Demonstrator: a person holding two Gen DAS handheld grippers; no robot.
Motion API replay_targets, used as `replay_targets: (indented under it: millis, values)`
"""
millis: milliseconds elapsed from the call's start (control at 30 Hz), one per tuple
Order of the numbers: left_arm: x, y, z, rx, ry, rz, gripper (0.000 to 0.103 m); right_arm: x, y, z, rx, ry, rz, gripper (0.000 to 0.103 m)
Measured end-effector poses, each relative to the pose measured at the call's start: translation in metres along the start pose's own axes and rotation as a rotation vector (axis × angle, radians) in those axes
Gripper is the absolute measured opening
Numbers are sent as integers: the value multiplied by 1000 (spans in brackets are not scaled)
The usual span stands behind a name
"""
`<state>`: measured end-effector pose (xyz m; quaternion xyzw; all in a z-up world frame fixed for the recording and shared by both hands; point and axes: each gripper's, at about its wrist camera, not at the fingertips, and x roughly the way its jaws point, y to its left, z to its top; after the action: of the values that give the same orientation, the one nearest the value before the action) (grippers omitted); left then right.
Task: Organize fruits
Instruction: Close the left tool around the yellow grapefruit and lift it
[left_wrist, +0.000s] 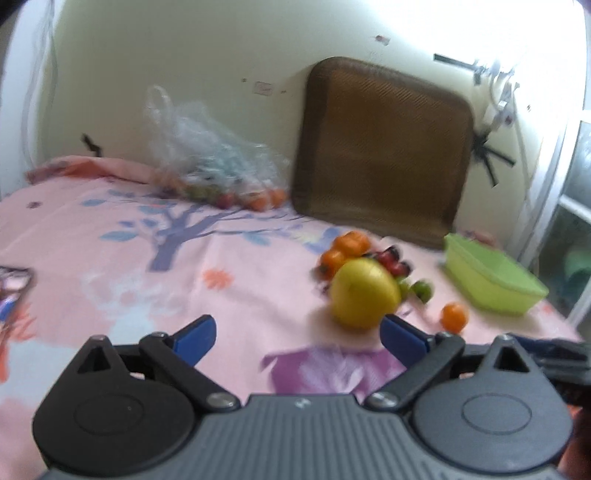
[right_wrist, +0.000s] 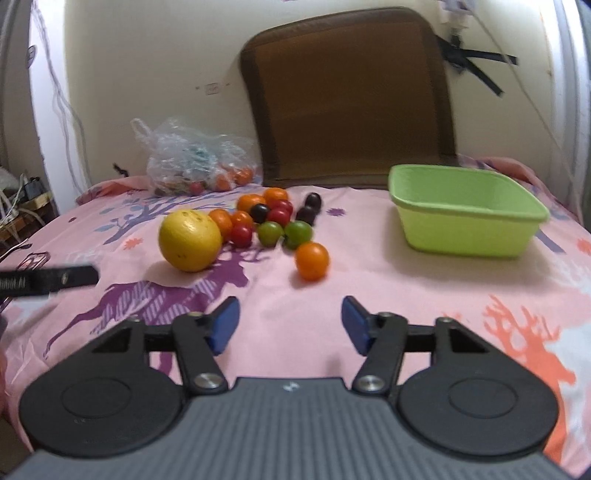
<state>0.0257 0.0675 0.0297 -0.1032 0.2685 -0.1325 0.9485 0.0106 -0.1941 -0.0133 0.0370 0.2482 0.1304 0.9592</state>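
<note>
A big yellow citrus (right_wrist: 190, 240) lies on the pink bedsheet beside a pile of small orange, red, dark and green fruits (right_wrist: 275, 218). One small orange fruit (right_wrist: 312, 260) sits apart, nearer me. The empty green tub (right_wrist: 467, 225) stands to the right. My right gripper (right_wrist: 290, 325) is open over bare sheet, short of the lone orange fruit, nothing between its blue pads. In the blurred left wrist view the yellow citrus (left_wrist: 364, 293) lies just past the right blue pad (left_wrist: 404, 338), and my left gripper (left_wrist: 297, 334) is wide open and empty; the green tub (left_wrist: 493, 278) is far right.
A clear plastic bag (right_wrist: 195, 162) with more small fruits lies by the wall. A brown cushion (right_wrist: 351, 107) leans behind the pile. The left gripper's black finger (right_wrist: 51, 280) juts in at the right view's left edge. The bed drops off at the left.
</note>
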Motion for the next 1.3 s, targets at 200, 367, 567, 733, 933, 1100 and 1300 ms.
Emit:
replay_targets:
  millis: [200,367,567,733,933,1100,1300]
  values:
    - [37,-1,30,-73,65,-145,90,23,24,24,-113,14,129,62]
    - [60,-17,37,-41,88,-167,89,56,40,42,-172,47,202,76]
    - [81,-23,31,-42,150,-191,65,92,53,53,-193,93,232,78]
    - [68,-31,28,-35,135,-229,63,92,50,50,-150,130,232,63]
    - [47,-59,16,12,127,-288,75,56,22,34,40,152,264,62]
    - [37,-84,12,64,105,-370,77,32,-8,22,249,181,377,60]
    - [31,-114,4,140,100,-453,79,0,-12,10,155,113,256,54]
